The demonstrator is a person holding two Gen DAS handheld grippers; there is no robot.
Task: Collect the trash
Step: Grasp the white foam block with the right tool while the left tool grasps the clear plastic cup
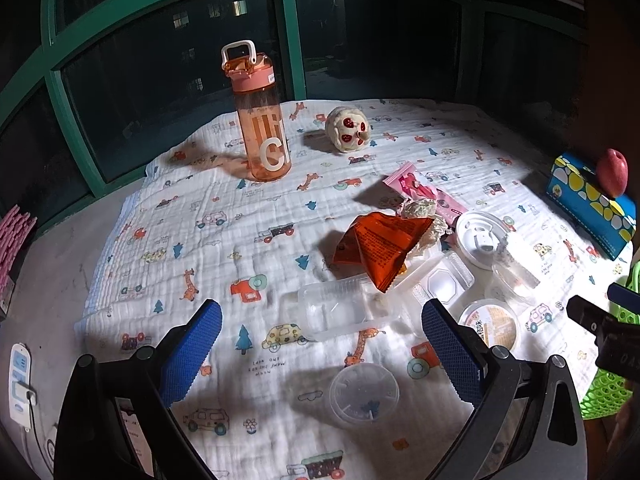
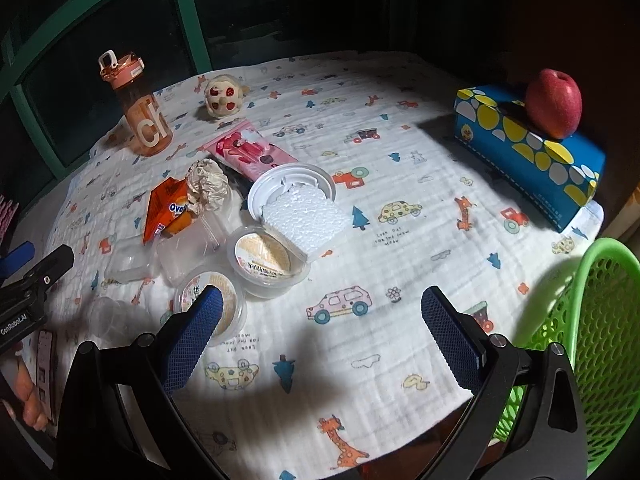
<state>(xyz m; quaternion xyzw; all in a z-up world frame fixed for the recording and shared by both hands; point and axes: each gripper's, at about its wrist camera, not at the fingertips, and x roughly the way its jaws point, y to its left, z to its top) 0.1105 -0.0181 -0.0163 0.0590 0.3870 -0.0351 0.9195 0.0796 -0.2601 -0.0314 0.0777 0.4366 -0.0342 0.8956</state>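
Observation:
A pile of trash lies on the printed cloth: an orange wrapper (image 1: 380,246) (image 2: 166,210), a pink wrapper (image 1: 420,190) (image 2: 250,152), crumpled paper (image 2: 208,186), a white lid (image 1: 482,238) (image 2: 292,184) with a foam piece (image 2: 304,224), clear trays (image 1: 340,312) (image 2: 184,254), two pudding cups (image 2: 266,258) (image 1: 490,322) and a clear round lid (image 1: 364,394). My left gripper (image 1: 322,354) is open above the clear tray and round lid. My right gripper (image 2: 322,350) is open above bare cloth, right of the pile. A green basket (image 2: 584,340) (image 1: 608,384) stands at the right.
An orange water bottle (image 1: 262,120) (image 2: 140,106) and a plush toy (image 1: 348,128) (image 2: 222,96) stand at the back. A blue box (image 2: 528,152) (image 1: 592,200) with a red apple (image 2: 554,102) (image 1: 612,172) on it sits at the right. A power strip (image 1: 20,380) lies left.

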